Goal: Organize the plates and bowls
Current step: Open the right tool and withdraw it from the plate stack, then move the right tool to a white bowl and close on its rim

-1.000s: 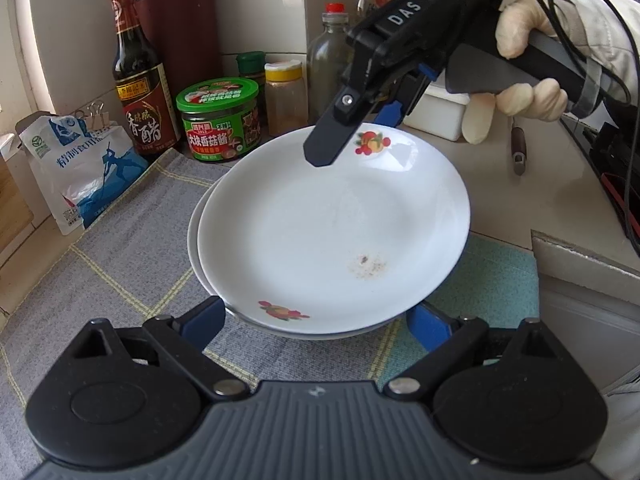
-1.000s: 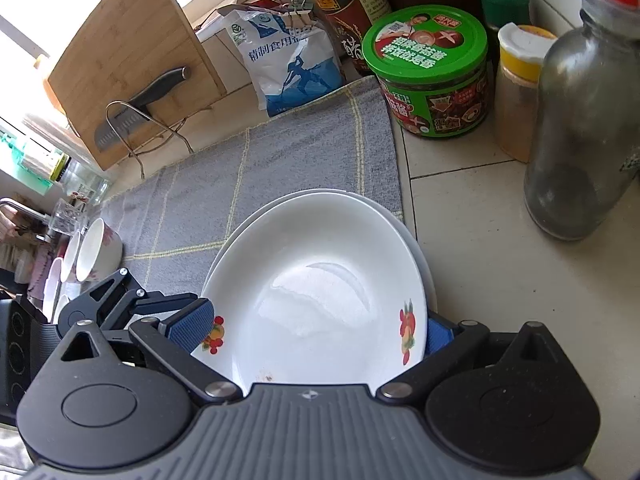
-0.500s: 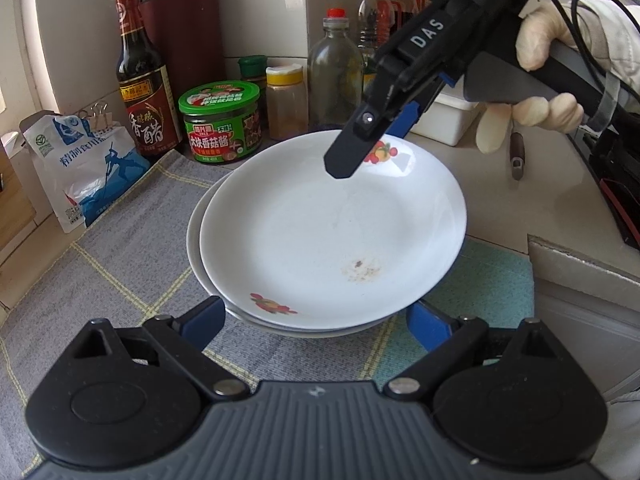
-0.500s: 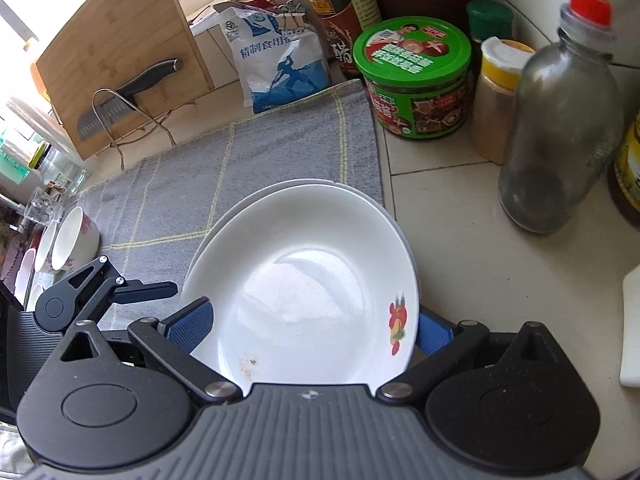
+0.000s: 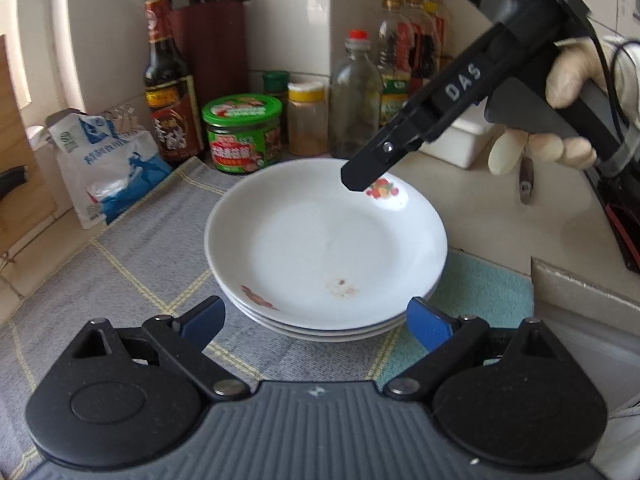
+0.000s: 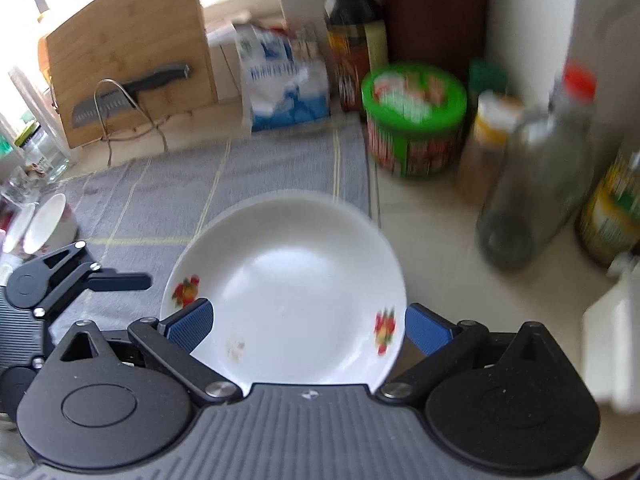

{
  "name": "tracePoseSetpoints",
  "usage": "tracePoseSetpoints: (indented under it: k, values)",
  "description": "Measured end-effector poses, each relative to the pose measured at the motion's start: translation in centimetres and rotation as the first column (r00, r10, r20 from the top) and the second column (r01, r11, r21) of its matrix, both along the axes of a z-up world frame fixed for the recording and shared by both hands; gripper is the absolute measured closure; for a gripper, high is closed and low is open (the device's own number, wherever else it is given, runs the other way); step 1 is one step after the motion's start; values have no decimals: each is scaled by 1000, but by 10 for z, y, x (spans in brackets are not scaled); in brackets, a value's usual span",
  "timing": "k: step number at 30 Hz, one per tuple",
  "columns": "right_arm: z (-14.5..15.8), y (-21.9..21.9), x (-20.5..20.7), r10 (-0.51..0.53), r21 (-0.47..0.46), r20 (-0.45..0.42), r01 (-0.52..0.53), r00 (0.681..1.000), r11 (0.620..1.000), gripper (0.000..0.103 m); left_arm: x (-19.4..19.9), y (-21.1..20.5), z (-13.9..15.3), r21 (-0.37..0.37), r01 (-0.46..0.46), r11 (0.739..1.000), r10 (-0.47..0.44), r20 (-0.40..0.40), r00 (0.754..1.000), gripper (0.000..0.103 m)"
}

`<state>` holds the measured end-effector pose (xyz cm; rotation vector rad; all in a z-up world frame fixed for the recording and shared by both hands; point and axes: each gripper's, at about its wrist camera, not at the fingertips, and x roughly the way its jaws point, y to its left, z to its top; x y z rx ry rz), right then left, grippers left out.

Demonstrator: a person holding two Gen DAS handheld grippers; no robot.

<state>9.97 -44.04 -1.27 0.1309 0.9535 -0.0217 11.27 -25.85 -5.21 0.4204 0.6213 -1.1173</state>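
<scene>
A stack of white plates with fruit prints sits on the grey checked cloth; it also shows in the right wrist view. My left gripper is open and empty just in front of the stack's near rim. My right gripper is open, raised above the stack's far rim, its fingers apart from the plates. White bowls stand at the cloth's far left in the right wrist view.
A green-lidded jar, soy sauce bottle, salt bag, spice jar and glass bottle line the wall. A white box sits right. A cutting board with knife leans at the back.
The top plate has settled flat onto the stack. My right gripper has lifted up and back off the plate's rim. My left gripper has drawn back slightly.
</scene>
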Motion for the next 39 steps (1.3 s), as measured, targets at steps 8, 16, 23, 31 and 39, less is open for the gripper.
tracePoseSetpoints:
  k: [8,16,23,31,39]
  values:
    - [20,48,0,33,-200,165,1,986,980,0,5,27,15,-76,-118,990,121,46,992,4]
    - [19,82,13,98,-185,214,-58,972,981,0,6,62,24,-102,-302,948,308,48,950,3]
    - [6,116,43,286,-120,153,-270,946,955,0,-8,102,23,-55,-536,842,539,41,842,3]
    - [28,191,40,499,-153,265,-474,825,867,0,-24,174,29,-102,-676,730,681,18,732,3]
    - [29,274,47,521,-142,236,-502,820,853,0,-38,252,34,-141,-675,724,685,33,727,3]
